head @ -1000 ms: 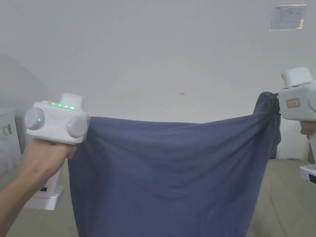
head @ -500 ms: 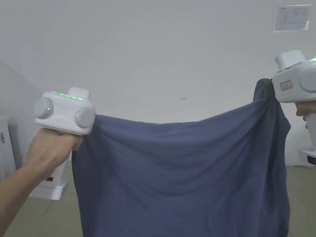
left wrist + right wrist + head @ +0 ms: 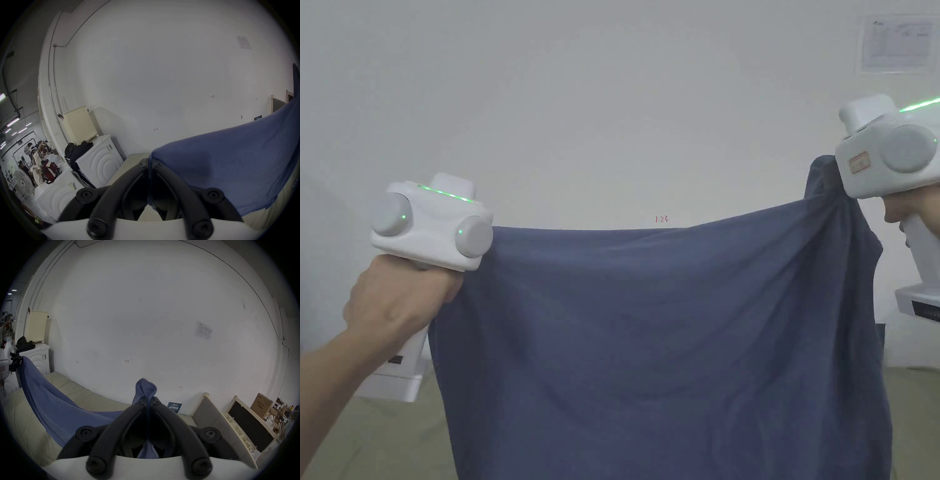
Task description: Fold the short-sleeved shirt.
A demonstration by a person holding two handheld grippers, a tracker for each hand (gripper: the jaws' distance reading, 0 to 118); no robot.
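- Now the blue shirt (image 3: 662, 325) hangs in the air like a curtain, stretched wide between two grippers.
- Its top edge runs from one gripper to the other and dips a little in the middle.
- On one side, the left gripper (image 3: 150, 164) has its two black jaws pressed together on a top corner of the shirt. The blue cloth goes right in between the jaw tips.
- A hand (image 3: 400, 300) holds that gripper from below, and small green lights glow on its white body.
- On the other side, the right gripper (image 3: 148, 400) also has its jaws squeezed tight on the shirt. A little bunch of blue cloth sticks out past the jaw tips.
- From the head view, the right gripper sits higher than the left one, so the shirt's top edge slopes up toward it.
- Down below, the shirt hangs over a soft tan bed (image 3: 78, 392). The bottom of the shirt goes out of the picture, so I cannot tell if it touches the bed.
- Behind the shirt is a plain white wall (image 3: 612, 112) with a sheet of paper (image 3: 897, 44) stuck up high.
- Off to the side of the bed stands a white washing machine (image 3: 99, 160) with dark clothes (image 3: 78, 149) on top.
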